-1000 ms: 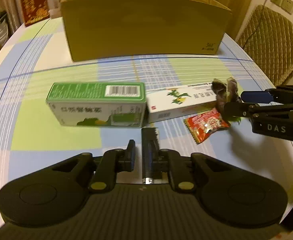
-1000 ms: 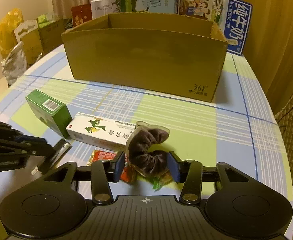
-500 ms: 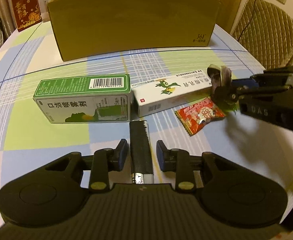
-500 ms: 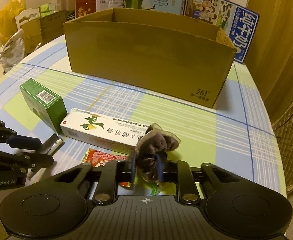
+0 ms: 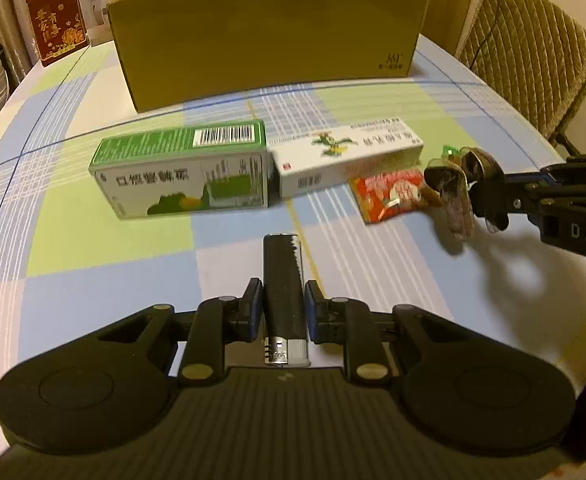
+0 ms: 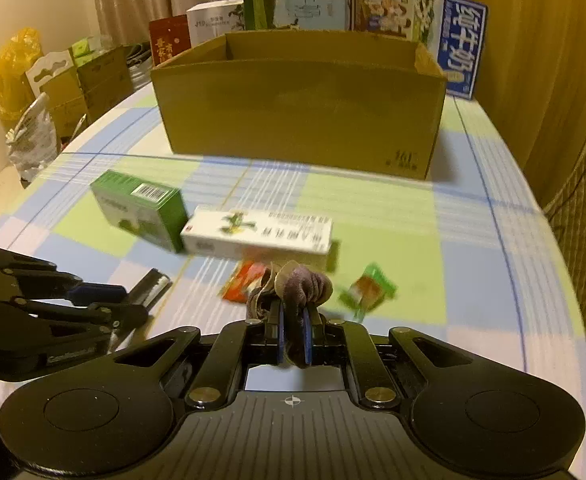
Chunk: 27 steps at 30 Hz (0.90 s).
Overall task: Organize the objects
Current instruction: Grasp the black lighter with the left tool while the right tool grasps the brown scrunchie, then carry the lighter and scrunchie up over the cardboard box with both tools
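Left wrist view: the left gripper (image 5: 281, 304) sits low over the desk (image 5: 93, 280) with its jaws set on either side of a black lighter (image 5: 284, 280); they look pressed to its sides, though a thin gap cannot be ruled out. The lighter points away along the fingers, metal end toward the camera. Beyond it lie a green box (image 5: 181, 168) and a white box (image 5: 345, 152), end to end and touching. A red packet (image 5: 389, 194) lies just in front of the white box. Behind them all stands an open cardboard box (image 5: 269, 40), well apart, and nothing lies between it and the small boxes. A padded chair (image 5: 529, 52) stands off the desk's right edge.

Right wrist view: the right gripper (image 6: 294, 336) is clamped on a brown, crumpled sock (image 6: 301, 288), held clear of the desk near the red packet (image 6: 243, 282). A green packet (image 6: 369, 290), blurred, lies just to its right. Cartons and bags crowd the far end of the desk behind the cardboard box (image 6: 297, 108).
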Motion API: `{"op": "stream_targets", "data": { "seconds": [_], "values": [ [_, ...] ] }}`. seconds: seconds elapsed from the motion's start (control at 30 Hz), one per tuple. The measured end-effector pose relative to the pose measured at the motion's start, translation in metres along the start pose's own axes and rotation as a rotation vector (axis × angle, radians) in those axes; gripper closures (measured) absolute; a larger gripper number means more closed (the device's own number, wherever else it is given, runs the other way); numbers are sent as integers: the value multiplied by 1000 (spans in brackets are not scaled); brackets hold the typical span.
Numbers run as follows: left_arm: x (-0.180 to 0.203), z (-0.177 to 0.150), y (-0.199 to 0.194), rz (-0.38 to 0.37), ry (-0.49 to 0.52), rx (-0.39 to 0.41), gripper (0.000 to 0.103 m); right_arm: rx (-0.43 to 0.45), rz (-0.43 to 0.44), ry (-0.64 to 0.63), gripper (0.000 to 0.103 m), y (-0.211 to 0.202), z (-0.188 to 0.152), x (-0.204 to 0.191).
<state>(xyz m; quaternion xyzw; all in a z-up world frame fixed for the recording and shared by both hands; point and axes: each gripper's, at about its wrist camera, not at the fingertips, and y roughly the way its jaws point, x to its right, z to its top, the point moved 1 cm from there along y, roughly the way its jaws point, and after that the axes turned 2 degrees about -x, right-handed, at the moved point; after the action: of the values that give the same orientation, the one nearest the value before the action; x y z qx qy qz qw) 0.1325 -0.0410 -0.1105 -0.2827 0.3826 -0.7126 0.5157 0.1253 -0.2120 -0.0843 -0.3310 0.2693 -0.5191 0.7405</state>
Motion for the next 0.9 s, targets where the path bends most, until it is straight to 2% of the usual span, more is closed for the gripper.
{"op": "stream_targets", "data": {
  "seconds": [0.07,0.13,0.23,0.3,0.37,0.43,0.6,0.8,0.83,0.9],
  "values": [
    [1,-3,-1,5,9,4,84,-14,2,-19,97,3,-4,-5],
    [1,-4,-1,12,9,11,79,-29,-1,-42,97,7,-6,-9],
    [-1,-4,-1,2,21,11,79,-30,0,-53,95,11,-7,-11],
    [-2,-3,0,-4,24,10,79,-30,-7,-53,85,12,-8,-11],
    [-2,-4,-1,-3,26,13,79,-27,-9,-54,62,13,-9,-10],
    [-1,-5,-1,0,25,17,79,-32,-11,-54,54,14,-9,-10],
    [-2,-4,0,-7,19,15,79,-43,14,-64,43,16,-9,-12],
    [-1,-6,-1,-7,25,24,78,-78,14,-107,42,30,-12,-21],
    [-1,-6,-1,-6,24,24,78,-73,12,-108,44,32,-12,-21],
    [-1,-6,-1,-5,26,27,78,-68,7,-114,56,33,-12,-21]
  ]
}}
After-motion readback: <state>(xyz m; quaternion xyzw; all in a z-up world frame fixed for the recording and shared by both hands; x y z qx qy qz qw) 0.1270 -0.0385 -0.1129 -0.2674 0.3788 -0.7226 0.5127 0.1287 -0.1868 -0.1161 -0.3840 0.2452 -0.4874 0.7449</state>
